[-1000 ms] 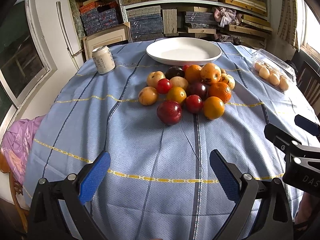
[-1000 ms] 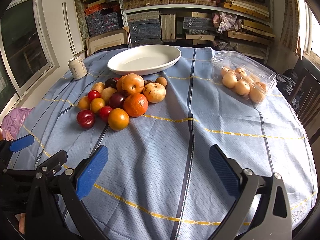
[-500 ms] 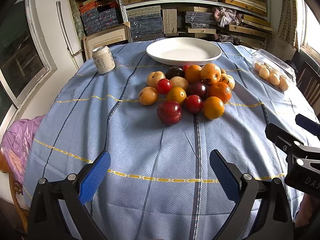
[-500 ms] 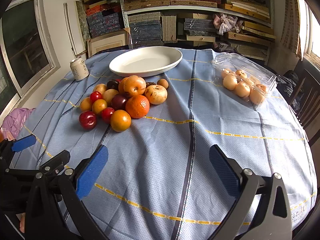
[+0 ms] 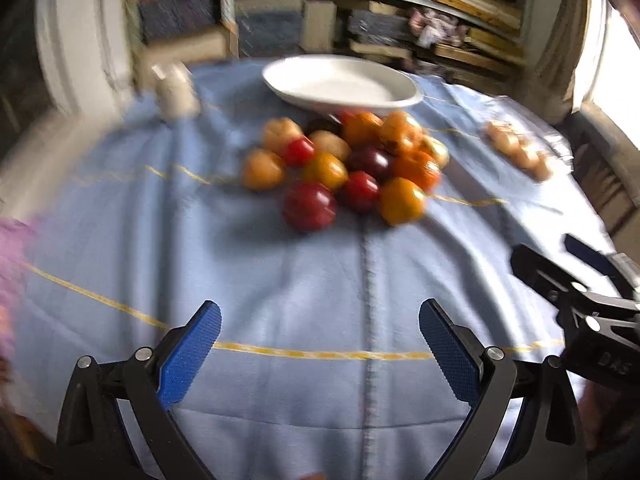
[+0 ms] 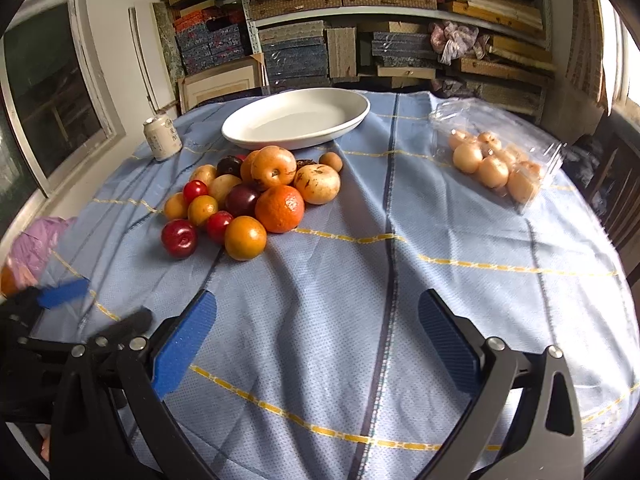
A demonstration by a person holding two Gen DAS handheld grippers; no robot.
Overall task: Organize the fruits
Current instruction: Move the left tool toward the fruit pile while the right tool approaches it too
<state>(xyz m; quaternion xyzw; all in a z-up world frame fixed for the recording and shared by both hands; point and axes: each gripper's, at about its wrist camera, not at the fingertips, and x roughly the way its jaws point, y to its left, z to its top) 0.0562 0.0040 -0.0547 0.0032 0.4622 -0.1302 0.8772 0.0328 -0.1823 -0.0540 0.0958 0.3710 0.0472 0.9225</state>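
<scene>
Your left wrist view: low, faces 12 o'clock (blurred) | right view: same heading | shared: fruit pile (image 5: 344,168) (image 6: 248,196), white dish (image 5: 340,84) (image 6: 296,120).

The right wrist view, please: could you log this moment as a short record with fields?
surface: table with blue cloth
fruit pile: loose fruits on the cloth, in front of the plate
plate: white oval plate, nothing in it
box: clear box of pale round fruits, far right
can: drink can, far left
left gripper: open, holds nothing
right gripper: open, holds nothing
</scene>
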